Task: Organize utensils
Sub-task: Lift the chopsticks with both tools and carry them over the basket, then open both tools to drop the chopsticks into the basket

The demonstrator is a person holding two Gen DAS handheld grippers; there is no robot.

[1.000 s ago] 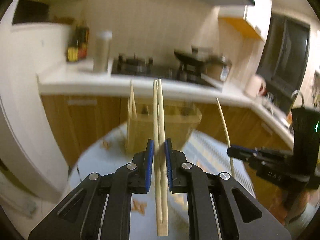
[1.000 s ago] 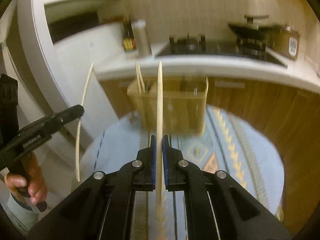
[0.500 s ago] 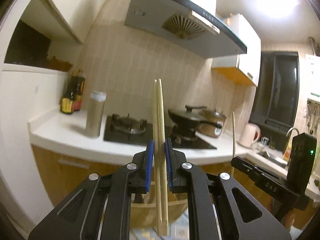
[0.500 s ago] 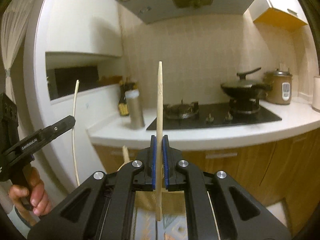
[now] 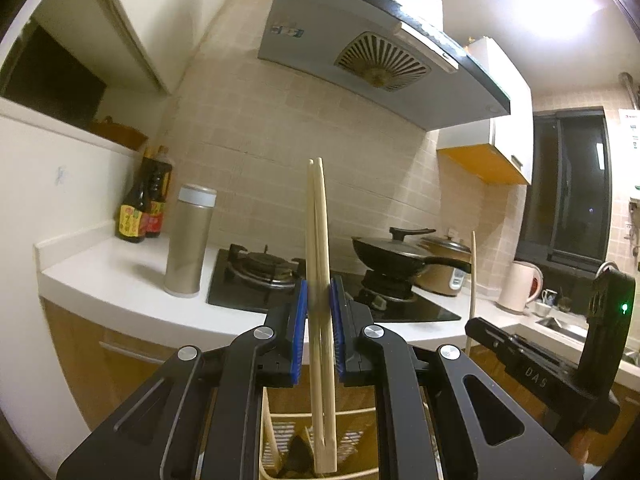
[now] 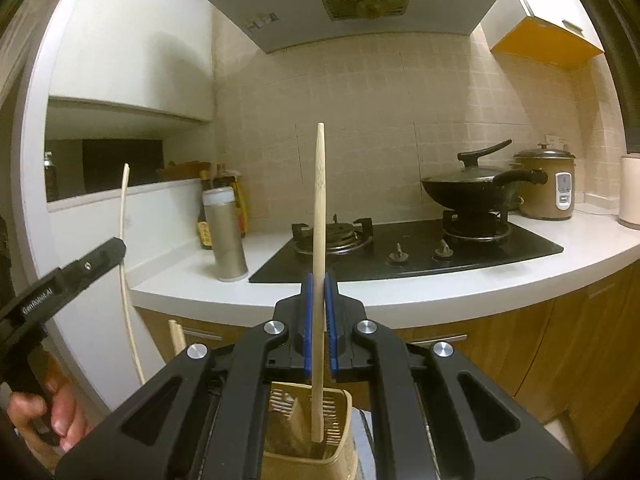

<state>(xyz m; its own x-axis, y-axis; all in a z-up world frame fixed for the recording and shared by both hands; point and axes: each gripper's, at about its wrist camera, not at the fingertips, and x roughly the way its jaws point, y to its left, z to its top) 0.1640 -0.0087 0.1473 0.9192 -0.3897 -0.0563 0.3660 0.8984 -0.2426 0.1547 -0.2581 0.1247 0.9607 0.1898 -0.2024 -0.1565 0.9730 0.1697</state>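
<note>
My left gripper [image 5: 319, 300] is shut on a pair of pale wooden chopsticks [image 5: 318, 240] held upright, their lower ends over the beige slotted utensil holder [image 5: 356, 436] below. My right gripper [image 6: 319, 292] is shut on a single wooden chopstick [image 6: 319, 200], also upright, its lower end just above the same holder [image 6: 340, 412]. Another chopstick [image 6: 176, 338] stands in the holder's left side. The right gripper with its chopstick shows in the left wrist view [image 5: 474, 322]; the left gripper shows in the right wrist view [image 6: 120, 246].
Behind is a white counter [image 6: 440, 288] with a black gas hob [image 6: 408, 248], a wok [image 6: 468, 188], a rice cooker [image 6: 548, 184], a steel flask [image 6: 224, 232] and sauce bottles [image 5: 144, 208]. A range hood [image 5: 360, 52] hangs above. Wooden cabinets [image 6: 560, 340] are below.
Both wrist views have tilted up from the table to the kitchen wall. The holder has dropped to the bottom of both views, beneath the held chopsticks. Both grips are unchanged.
</note>
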